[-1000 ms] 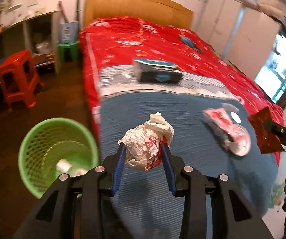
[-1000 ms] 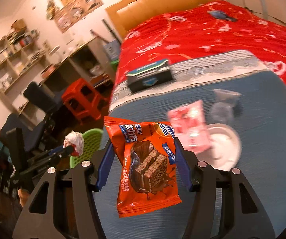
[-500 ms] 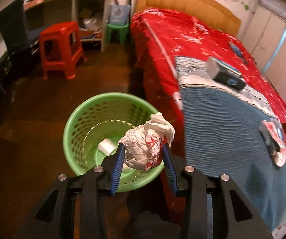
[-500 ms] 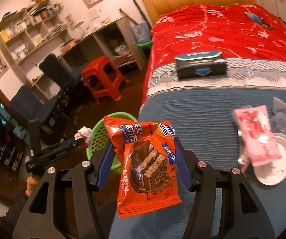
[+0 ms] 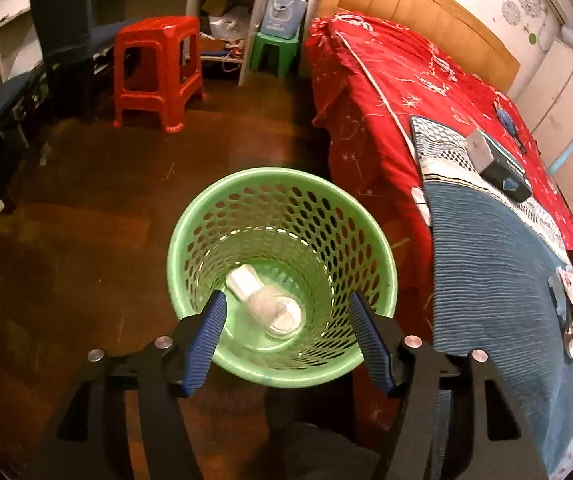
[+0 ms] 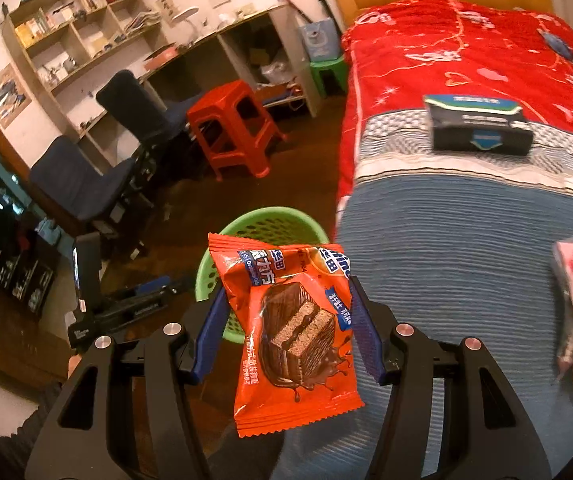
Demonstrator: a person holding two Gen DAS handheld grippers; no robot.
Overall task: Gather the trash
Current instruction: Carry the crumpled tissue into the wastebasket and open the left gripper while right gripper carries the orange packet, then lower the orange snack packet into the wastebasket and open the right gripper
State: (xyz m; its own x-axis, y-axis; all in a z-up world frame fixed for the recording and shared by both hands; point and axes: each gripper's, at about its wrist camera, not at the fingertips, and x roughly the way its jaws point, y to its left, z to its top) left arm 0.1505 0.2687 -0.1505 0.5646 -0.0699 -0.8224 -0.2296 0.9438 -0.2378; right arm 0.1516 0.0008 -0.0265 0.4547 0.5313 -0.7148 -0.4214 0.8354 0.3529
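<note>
Right wrist view: orange snack wrapper [image 6: 294,336] upright, long axis vertical, between clenched right hand-held gripper [image 6: 286,328] pads.

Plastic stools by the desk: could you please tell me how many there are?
2. The red plastic stool stands on the floor before the desk; the smaller green plastic stool stands beside the bed's head end. Others may be hidden.
</note>
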